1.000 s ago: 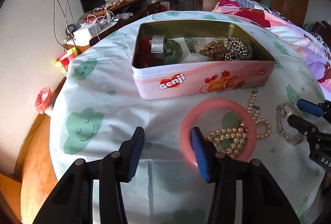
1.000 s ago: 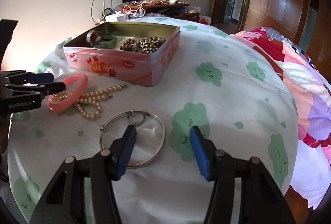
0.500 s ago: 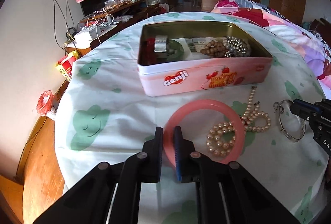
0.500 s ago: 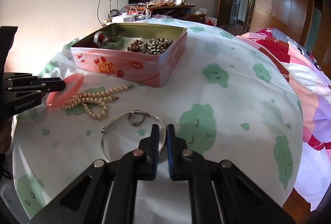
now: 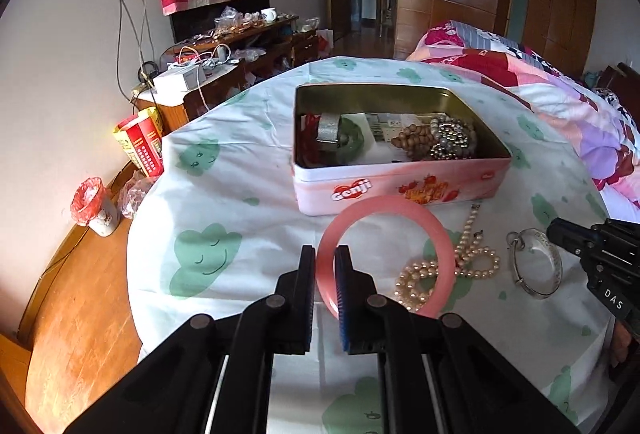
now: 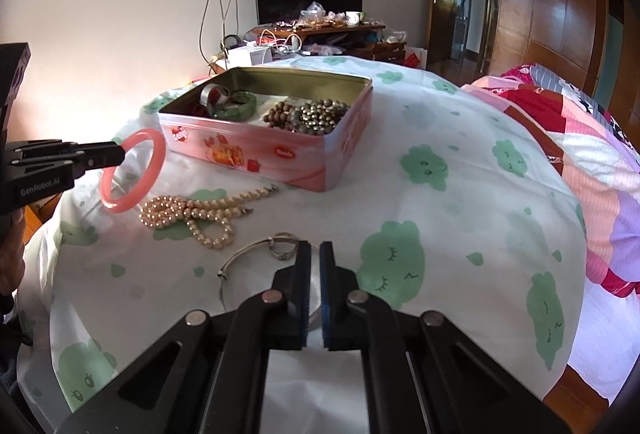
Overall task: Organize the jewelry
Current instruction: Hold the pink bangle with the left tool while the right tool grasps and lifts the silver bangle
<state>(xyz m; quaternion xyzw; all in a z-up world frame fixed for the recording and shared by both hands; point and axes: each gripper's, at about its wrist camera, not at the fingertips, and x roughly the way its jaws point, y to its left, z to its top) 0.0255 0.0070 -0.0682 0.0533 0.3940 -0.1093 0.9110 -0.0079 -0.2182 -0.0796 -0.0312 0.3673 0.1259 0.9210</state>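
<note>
My left gripper [image 5: 325, 262] is shut on the near rim of a pink bangle [image 5: 400, 203], which hangs tilted above the cloth. From the right wrist view the pink bangle [image 6: 154, 153] stands clear of the table in the left gripper [image 6: 120, 153]. My right gripper [image 6: 314, 254] is shut on the thin silver bangle [image 6: 244, 254], whose far side still lies on the cloth. That silver bangle [image 5: 554, 266] meets the right gripper [image 5: 554, 230] at the right edge. A pearl necklace [image 5: 476, 262] [image 6: 192, 211] lies between them. The open pink tin [image 5: 400, 189] [image 6: 248, 149] stands behind.
The tin holds a green bangle [image 5: 352, 137], a silver cuff [image 5: 329, 127], brown beads [image 5: 412, 143] and metallic beads [image 5: 454, 139]. The round table's cloth [image 6: 440, 234] drops off on all sides. A quilted bed [image 6: 580, 137] is right, a cluttered cabinet [image 5: 224, 53] behind, a red-lined cup [image 5: 94, 207] on the floor.
Both grippers went from open to shut. The left one closed on the pink bangle and raised it off the pearls. The right one closed on the silver bangle's rim.
</note>
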